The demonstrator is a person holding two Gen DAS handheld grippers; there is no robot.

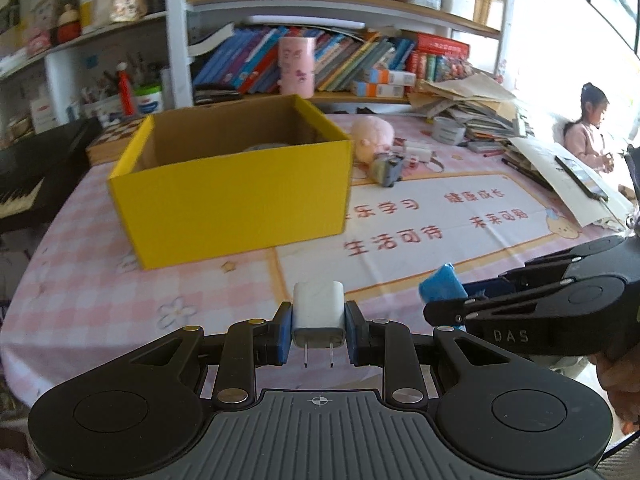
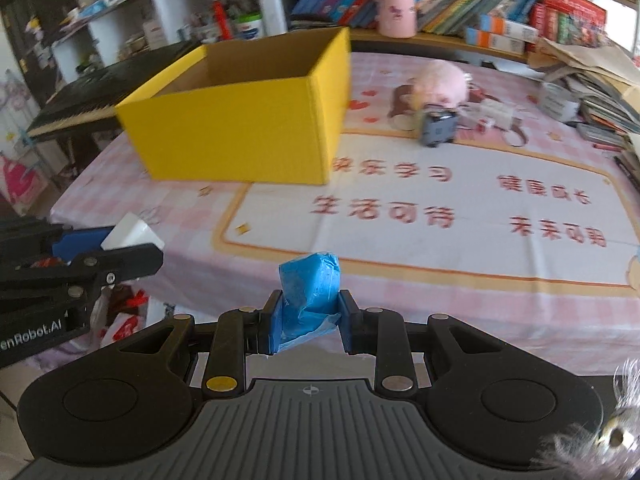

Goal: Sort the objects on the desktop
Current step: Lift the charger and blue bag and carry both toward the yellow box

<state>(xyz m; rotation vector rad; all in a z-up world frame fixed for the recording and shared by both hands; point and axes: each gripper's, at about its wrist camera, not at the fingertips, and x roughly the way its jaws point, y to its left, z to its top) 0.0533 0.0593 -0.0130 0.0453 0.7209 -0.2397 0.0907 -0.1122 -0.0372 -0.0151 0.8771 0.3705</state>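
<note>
My left gripper (image 1: pixel 319 320) is shut on a white plug adapter (image 1: pixel 319 310), whose two prongs point back at the camera. My right gripper (image 2: pixel 307 312) is shut on a crumpled blue packet (image 2: pixel 308 290). Both hover over the near edge of the pink checked tablecloth (image 1: pixel 80 280). An open yellow cardboard box (image 1: pixel 236 188) stands ahead on the table, left of centre; something pale lies inside it, mostly hidden. In the left wrist view the right gripper (image 1: pixel 448 304) shows at the right with the blue packet (image 1: pixel 442 286). The right wrist view catches the left gripper (image 2: pixel 132 248) at the left, holding the white adapter (image 2: pixel 134 234).
A pink plush toy (image 1: pixel 372 136), a small grey toy car (image 1: pixel 388 170) and white oddments lie behind the box on the right. Stacked papers and books (image 1: pixel 472 112) crowd the far right. A keyboard (image 1: pixel 36 176) sits at the left, shelves behind. A person (image 1: pixel 588 132) sits far right.
</note>
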